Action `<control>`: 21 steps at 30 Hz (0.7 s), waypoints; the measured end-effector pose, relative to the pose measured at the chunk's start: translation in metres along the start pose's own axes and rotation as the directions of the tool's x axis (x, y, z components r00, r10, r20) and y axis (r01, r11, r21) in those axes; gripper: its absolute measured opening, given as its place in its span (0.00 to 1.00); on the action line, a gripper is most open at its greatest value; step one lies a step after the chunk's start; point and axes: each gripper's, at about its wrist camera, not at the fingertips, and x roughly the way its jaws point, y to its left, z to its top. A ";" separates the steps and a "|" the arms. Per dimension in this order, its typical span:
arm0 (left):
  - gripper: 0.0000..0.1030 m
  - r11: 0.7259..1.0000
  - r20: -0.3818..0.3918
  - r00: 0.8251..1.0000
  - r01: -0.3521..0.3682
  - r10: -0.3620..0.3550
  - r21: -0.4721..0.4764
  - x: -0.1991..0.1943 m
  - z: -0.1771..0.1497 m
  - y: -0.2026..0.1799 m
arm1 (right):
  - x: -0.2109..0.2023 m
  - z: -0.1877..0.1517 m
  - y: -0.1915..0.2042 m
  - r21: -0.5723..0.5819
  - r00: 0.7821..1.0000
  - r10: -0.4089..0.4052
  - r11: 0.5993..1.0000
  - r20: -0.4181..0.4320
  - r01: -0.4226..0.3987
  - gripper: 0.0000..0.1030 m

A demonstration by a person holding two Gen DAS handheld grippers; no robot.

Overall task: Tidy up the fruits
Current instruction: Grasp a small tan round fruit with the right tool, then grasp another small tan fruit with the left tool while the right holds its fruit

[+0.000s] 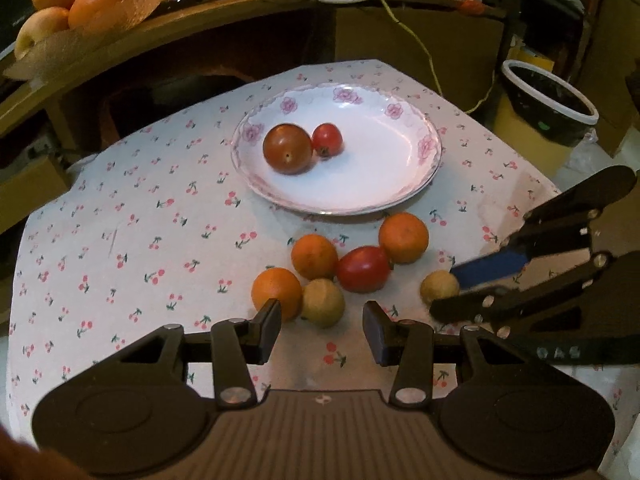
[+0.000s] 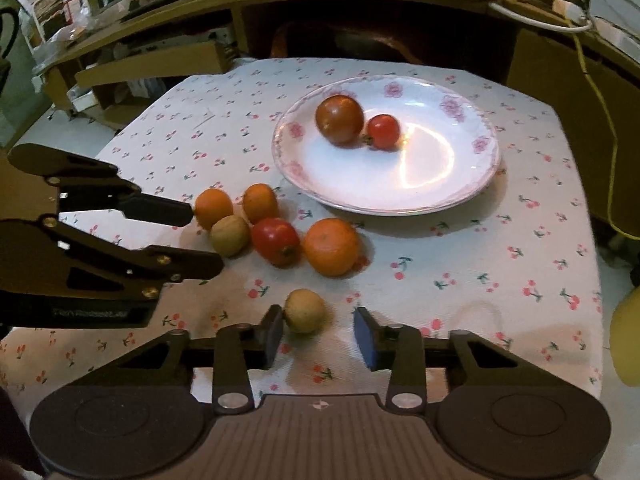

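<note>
The right claw is seen open around a small yellowish fruit, whose left side is touched by one pad while the other stands apart. It should be centred before closing, lest it roll. The left claw is held open, empty, near an orange. The plate on the desk already carries two tomatoes.

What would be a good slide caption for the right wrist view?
Right gripper straddles a yellowish fruit; two tomatoes on plate.
</note>
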 end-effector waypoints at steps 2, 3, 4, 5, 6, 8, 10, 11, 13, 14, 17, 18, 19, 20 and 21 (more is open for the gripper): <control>0.48 1.000 0.002 1.000 -0.002 0.002 0.011 0.000 0.001 -0.002 | 0.001 0.001 0.003 -0.012 1.000 0.010 1.000 -0.013 -0.010 0.22; 0.48 1.000 0.002 1.000 -0.006 0.006 0.017 0.001 0.001 -0.003 | 0.002 0.000 0.005 -0.019 1.000 0.011 1.000 -0.019 -0.011 0.21; 0.48 1.000 0.003 1.000 -0.011 0.010 0.022 0.001 0.001 -0.004 | 0.002 0.000 0.007 -0.031 1.000 0.004 1.000 -0.020 -0.004 0.21; 0.48 1.000 0.003 1.000 -0.016 0.016 0.027 0.001 0.001 -0.004 | 0.001 -0.001 0.008 -0.044 1.000 -0.002 0.999 -0.020 0.001 0.21; 0.48 0.999 0.004 1.000 -0.020 0.020 0.031 0.001 0.001 -0.005 | 0.000 -0.001 0.010 -0.053 1.000 -0.005 0.999 -0.021 0.004 0.21; 0.48 0.999 0.005 1.000 -0.024 0.024 0.039 0.001 0.002 -0.006 | -0.001 -0.002 0.011 -0.064 1.000 -0.010 0.998 -0.021 0.009 0.21; 0.48 0.999 0.006 1.000 -0.026 0.026 0.046 0.001 0.002 -0.008 | -0.002 -0.002 0.011 -0.073 1.000 -0.023 0.997 -0.018 0.022 0.21; 0.48 0.998 0.007 1.000 -0.027 0.027 0.052 0.001 0.002 -0.009 | -0.003 -0.003 0.012 -0.081 0.999 -0.034 0.996 -0.016 0.032 0.21; 0.48 0.998 0.009 1.000 -0.026 0.026 0.060 0.001 0.002 -0.011 | -0.004 -0.002 0.012 -0.086 0.999 -0.049 0.995 -0.009 0.048 0.21; 0.48 0.998 0.010 1.000 -0.027 0.026 0.065 0.001 0.002 -0.012 | -0.005 -0.002 0.011 -0.084 0.999 -0.053 0.995 -0.008 0.053 0.21; 0.48 0.996 0.015 0.999 -0.035 0.033 0.082 0.000 0.003 -0.015 | -0.006 -0.002 0.010 -0.085 0.998 -0.069 0.994 -0.003 0.068 0.21; 0.48 0.996 0.015 0.999 -0.037 0.035 0.087 0.001 0.003 -0.016 | -0.006 -0.002 0.009 -0.085 0.997 -0.072 0.994 -0.002 0.072 0.21; 0.48 0.995 0.016 0.999 -0.039 0.038 0.092 0.001 0.003 -0.017 | -0.006 -0.001 0.009 -0.087 0.997 -0.079 0.993 0.000 0.078 0.21; 0.48 0.994 0.018 0.999 -0.042 0.040 0.098 0.001 0.003 -0.018 | -0.006 -0.001 0.010 -0.091 0.996 -0.087 0.992 0.003 0.087 0.21; 0.48 0.994 0.018 0.999 -0.042 0.040 0.102 0.002 0.003 -0.019 | -0.006 -0.001 0.010 -0.093 0.996 -0.092 0.991 0.005 0.092 0.21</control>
